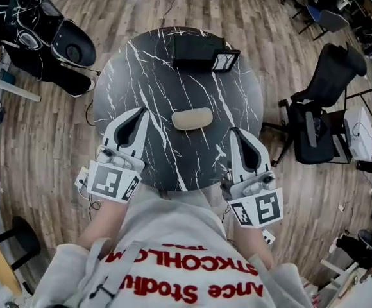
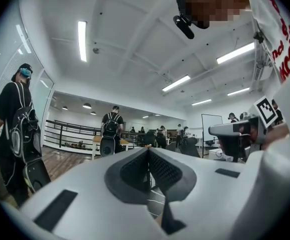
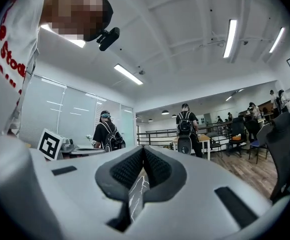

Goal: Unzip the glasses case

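A beige oval glasses case [image 1: 191, 118] lies closed near the middle of a round black marble table [image 1: 147, 69]. My left gripper [image 1: 143, 110] hovers over the table's near left edge, to the left of the case and apart from it, jaws shut and empty. My right gripper [image 1: 235, 131] is over the near right edge, to the right of the case and slightly nearer than it, also shut with nothing held. In the left gripper view the left gripper [image 2: 147, 149] has its pads meeting at the tip. The right gripper [image 3: 144, 148] looks the same in the right gripper view. Neither gripper view shows the case.
A black box [image 1: 197, 51] and a small screen [image 1: 225, 61] sit at the table's far side. A black office chair [image 1: 317, 108] stands to the right, and black bags and gear [image 1: 51, 43] to the left. People stand in the room beyond.
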A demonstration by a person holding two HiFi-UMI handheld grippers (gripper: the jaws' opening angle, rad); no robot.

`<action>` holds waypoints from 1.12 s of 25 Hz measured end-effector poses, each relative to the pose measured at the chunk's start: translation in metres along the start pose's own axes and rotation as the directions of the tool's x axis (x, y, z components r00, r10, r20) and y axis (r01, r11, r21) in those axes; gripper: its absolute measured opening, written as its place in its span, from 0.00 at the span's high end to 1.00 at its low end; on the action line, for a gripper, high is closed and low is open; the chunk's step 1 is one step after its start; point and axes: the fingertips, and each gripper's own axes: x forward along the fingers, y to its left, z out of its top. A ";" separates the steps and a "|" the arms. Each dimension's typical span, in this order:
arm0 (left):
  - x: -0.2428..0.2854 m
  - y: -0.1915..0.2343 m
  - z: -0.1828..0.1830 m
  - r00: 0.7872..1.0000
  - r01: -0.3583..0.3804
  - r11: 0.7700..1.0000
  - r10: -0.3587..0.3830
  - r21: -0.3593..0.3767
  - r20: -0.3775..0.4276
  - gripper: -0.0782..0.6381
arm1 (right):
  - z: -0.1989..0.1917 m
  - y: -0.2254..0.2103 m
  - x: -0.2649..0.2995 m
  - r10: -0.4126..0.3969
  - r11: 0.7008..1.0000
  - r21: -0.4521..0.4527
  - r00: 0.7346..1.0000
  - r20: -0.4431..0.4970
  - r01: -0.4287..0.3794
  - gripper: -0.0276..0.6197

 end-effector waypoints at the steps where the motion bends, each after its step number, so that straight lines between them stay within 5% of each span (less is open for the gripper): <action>1: 0.006 -0.001 -0.001 1.000 -0.017 1.000 0.017 0.001 -0.003 0.88 | -0.001 -0.009 0.005 0.021 1.000 0.004 1.000 -0.003 -0.021 0.93; 9: 0.047 -0.014 -0.014 0.993 -0.116 0.993 0.115 -0.006 -0.034 0.88 | -0.007 -0.066 0.042 0.155 0.987 0.048 0.988 -0.010 -0.154 0.93; 18: 0.069 -0.030 -0.037 0.992 -0.099 0.995 0.097 -0.020 -0.086 0.88 | -0.032 -0.102 0.053 0.156 0.983 0.103 0.987 -0.038 -0.152 0.93; 23: 0.087 -0.043 -0.063 0.990 0.000 0.999 -0.006 -0.041 -0.143 0.88 | -0.052 -0.112 0.052 0.145 0.985 0.110 0.986 -0.086 -0.135 0.93; 28: 0.101 -0.062 -0.110 0.963 0.122 0.991 -0.131 -0.056 -0.235 0.88 | -0.085 -0.117 0.052 0.128 0.988 0.105 0.978 -0.162 -0.112 0.93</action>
